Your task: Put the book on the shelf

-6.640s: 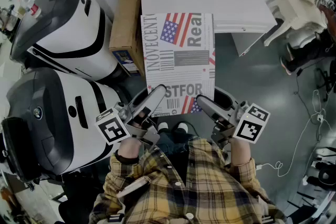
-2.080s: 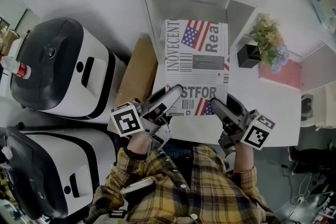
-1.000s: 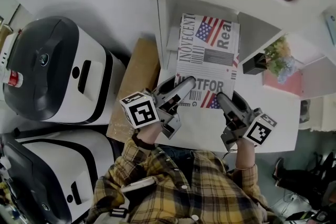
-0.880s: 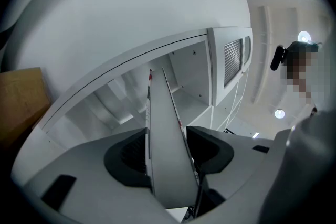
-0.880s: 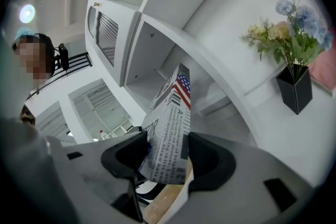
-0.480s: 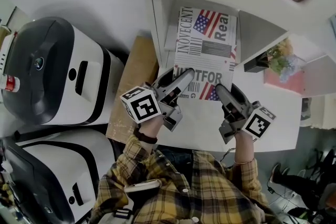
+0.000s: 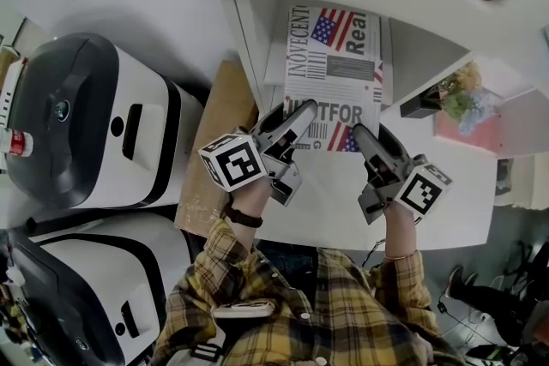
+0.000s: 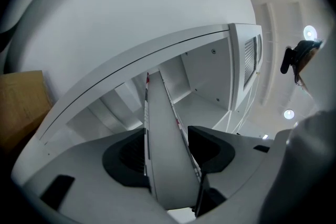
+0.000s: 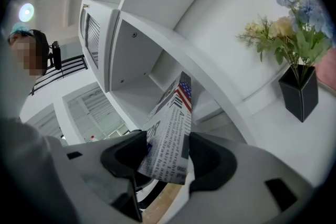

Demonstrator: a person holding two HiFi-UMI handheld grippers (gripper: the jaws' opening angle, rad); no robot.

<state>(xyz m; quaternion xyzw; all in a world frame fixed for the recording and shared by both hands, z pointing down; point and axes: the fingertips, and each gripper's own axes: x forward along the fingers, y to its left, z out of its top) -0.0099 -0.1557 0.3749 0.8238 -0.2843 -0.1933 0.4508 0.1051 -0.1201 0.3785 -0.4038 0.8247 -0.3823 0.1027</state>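
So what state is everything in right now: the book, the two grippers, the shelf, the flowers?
Book: level, far end inside the shelf, near end gripped at both corners.
Left gripper: on the book's near left corner, jaws have just been opening slightly.
Right gripper: closed on the book's near right corner.
Shelf: open-fronted, taking the book.
Vase of flowers: upright on the table.

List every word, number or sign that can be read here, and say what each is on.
"NOVECEN": runs up the left edge of the book cover; its end is cut off.
"Real": runs sideways at the cover's top right, beside the flag.
"TFOR": large letters low on the cover; the start is covered.
Fine print and barcode-like stripes on the cover: too small to read.
Nothing else readable.
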